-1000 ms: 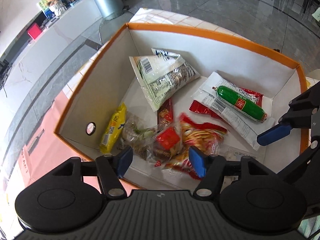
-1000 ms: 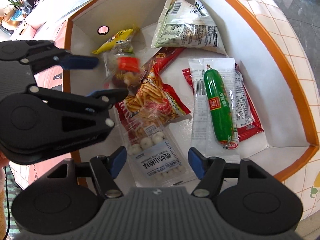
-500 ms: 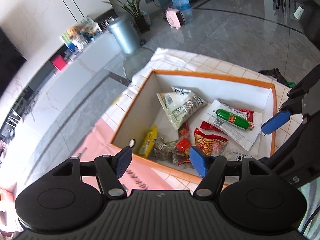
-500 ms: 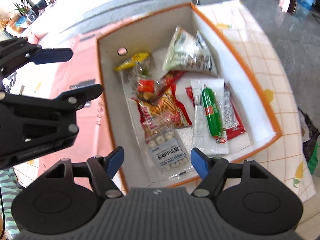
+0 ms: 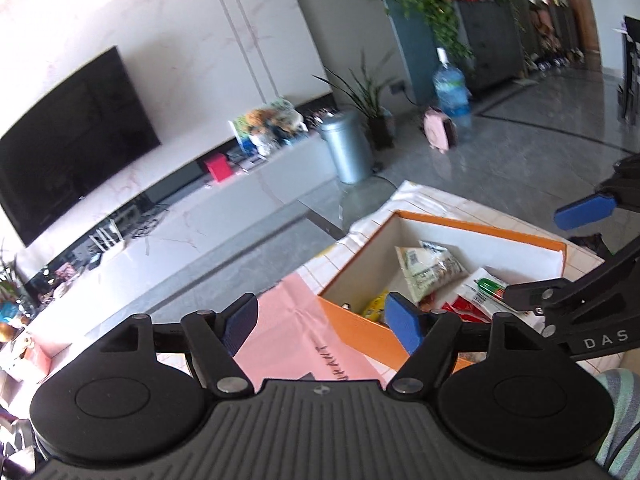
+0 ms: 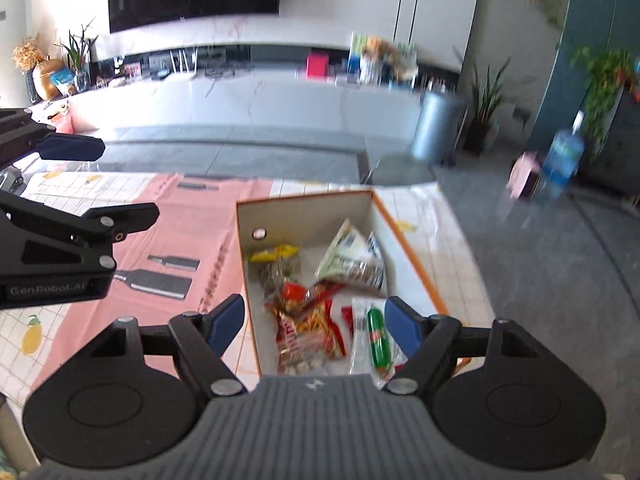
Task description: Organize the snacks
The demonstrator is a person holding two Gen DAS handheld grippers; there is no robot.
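Both grippers, left [image 5: 322, 322] and right [image 6: 314, 322], have been lifted away, jaws apart and empty; snacks [image 6: 308, 332] left boxed at 12 o'clock, task judged finished

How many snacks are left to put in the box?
None that I can see. The snacks, like the green sausage and the yellow packet, lie inside the orange box. The left gripper and right gripper are open and hold nothing. Some of the table is hidden, though.
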